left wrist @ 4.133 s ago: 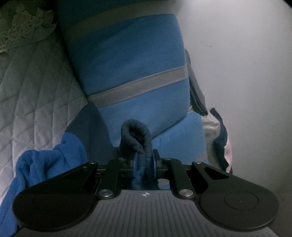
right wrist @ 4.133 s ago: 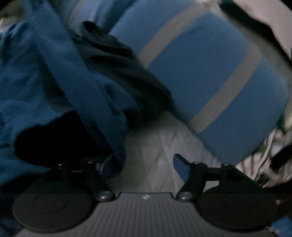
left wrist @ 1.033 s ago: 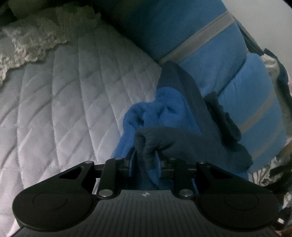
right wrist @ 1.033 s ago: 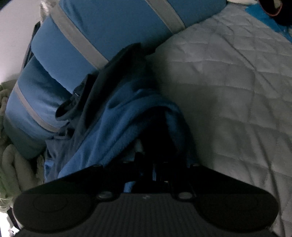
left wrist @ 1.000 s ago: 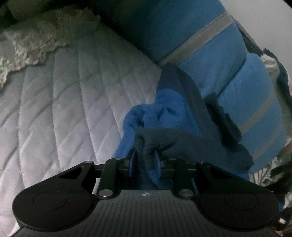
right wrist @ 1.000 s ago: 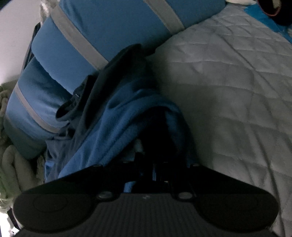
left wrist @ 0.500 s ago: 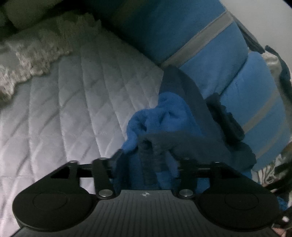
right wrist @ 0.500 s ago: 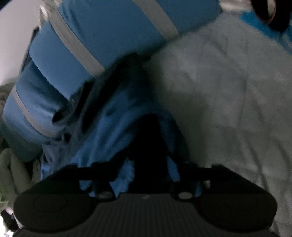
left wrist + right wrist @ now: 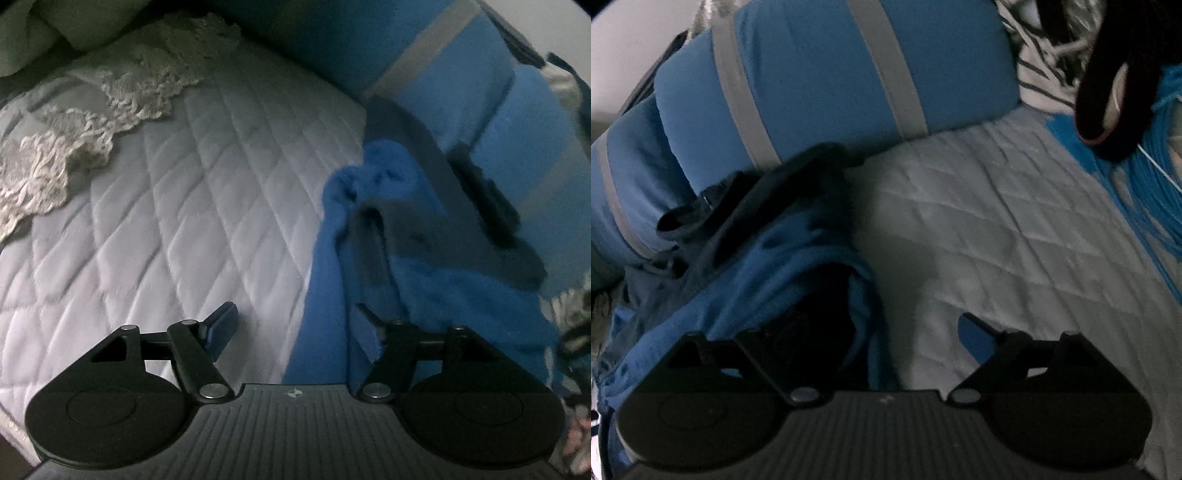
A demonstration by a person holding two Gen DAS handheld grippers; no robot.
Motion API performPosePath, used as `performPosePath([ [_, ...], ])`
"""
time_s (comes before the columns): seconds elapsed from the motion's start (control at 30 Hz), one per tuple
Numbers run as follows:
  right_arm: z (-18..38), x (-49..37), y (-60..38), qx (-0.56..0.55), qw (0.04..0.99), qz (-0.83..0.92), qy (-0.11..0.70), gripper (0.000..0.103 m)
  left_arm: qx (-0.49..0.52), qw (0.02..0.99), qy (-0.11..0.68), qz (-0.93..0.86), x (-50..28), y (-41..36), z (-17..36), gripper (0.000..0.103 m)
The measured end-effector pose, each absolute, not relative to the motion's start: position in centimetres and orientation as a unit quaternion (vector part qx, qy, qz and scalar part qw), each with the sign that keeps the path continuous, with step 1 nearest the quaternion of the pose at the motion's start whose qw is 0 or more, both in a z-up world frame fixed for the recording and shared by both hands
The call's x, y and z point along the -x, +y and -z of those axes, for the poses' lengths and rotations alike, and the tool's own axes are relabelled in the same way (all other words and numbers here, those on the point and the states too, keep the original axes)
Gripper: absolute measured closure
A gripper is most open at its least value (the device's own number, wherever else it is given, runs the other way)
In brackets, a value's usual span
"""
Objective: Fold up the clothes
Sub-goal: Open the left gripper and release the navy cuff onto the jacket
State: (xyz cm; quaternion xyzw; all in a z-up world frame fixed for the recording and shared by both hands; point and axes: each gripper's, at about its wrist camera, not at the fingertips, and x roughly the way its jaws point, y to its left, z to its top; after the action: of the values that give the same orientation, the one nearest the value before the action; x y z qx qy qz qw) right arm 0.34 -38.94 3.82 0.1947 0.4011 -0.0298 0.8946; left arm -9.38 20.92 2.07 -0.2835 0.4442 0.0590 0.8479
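Left hand-held gripper: jaws spread, pinching nothing, one pad over the quilted bed, the other against the blue fleece garment. Right hand-held gripper: jaws opening wide, nothing pinched, garment fold lying loose between them. The garment lies crumpled on the bed, against a blue grey-striped bolster. A lace-edged cloth lies beyond.

Blue fleece garment on quilted bedcover
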Motion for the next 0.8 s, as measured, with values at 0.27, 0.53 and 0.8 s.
performPosePath([
  [0.27, -4.2, 3.8, -39.2, -0.186, 0.888, 0.013, 0.420, 0.009, 0.288, 0.825, 0.484, -0.054, 15.5, 20.9, -2.7, 0.036],
  [0.53, -6.0, 7.1, -37.9, -0.125, 0.896, 0.024, 0.426, 0.008, 0.216, 0.810, 0.541, -0.074, 16.4, 18.7, -1.1, 0.036],
  [0.8, -5.5, 9.7, -36.4, -0.048, 0.860, 0.008, 0.508, 0.008, 0.185, 0.825, 0.525, -0.095, 16.9, 17.3, -0.8, 0.036],
])
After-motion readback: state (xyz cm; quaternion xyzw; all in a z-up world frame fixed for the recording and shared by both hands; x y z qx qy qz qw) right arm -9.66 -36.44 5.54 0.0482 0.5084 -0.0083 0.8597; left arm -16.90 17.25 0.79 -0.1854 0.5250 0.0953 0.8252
